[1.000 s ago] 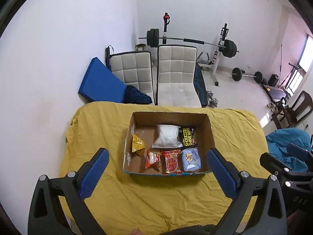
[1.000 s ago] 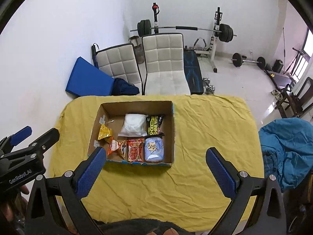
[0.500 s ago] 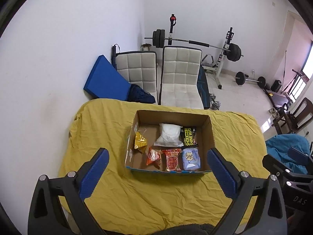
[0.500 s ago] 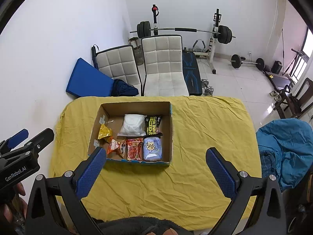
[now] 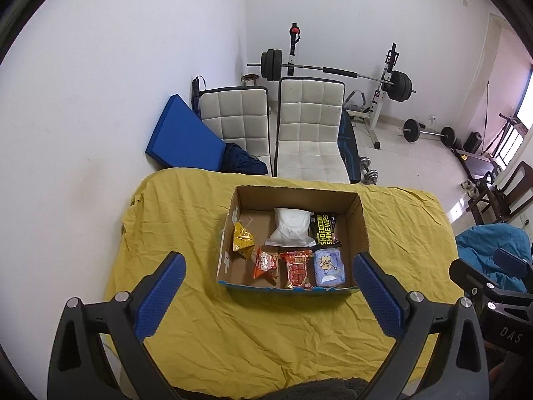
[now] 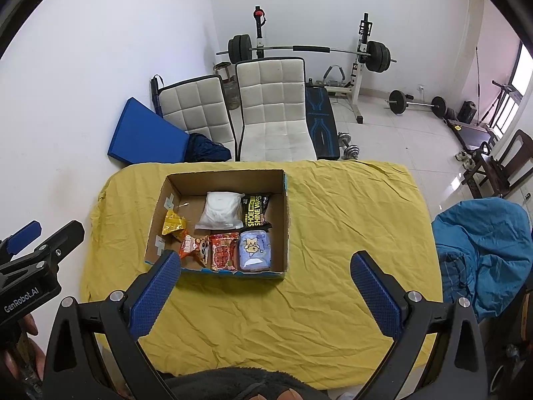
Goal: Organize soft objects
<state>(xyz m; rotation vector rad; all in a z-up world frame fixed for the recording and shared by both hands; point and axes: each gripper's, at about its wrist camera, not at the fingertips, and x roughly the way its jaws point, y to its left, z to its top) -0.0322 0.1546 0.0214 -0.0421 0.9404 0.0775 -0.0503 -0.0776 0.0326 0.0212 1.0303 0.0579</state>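
A cardboard box [image 5: 362, 230] [image 6: 287, 223] stands on the yellow-covered table [image 5: 266, 340] [image 6: 349, 226]. Inside lie a white pouch [image 5: 291, 228] [image 6: 221, 210], a black shoe-wipes pack [image 5: 325, 230] [image 6: 255, 214], a yellow snack bag [image 5: 243, 240] [image 6: 173, 226], an orange snack bag [image 5: 265, 263] [image 6: 194, 248], a red snack pack [image 5: 297, 269] [image 6: 223, 251] and a light blue tissue pack [image 5: 329, 266] [image 6: 255, 250]. My left gripper [image 5: 266, 300] is open and empty, high above the near side of the box. My right gripper [image 6: 265, 295] is open and empty, above the table in front of the box.
Two white padded chairs [image 5: 309, 126] [image 6: 276, 106], a blue mat [image 5: 181, 140] and a barbell rack [image 5: 333, 73] stand beyond the table. A blue cloth-covered seat [image 6: 483, 250] is at the right. The wall is close on the left.
Both grippers have risen and pulled back from the table, so the box looks smaller and farther. Both stay open and empty. The box contents have not moved.
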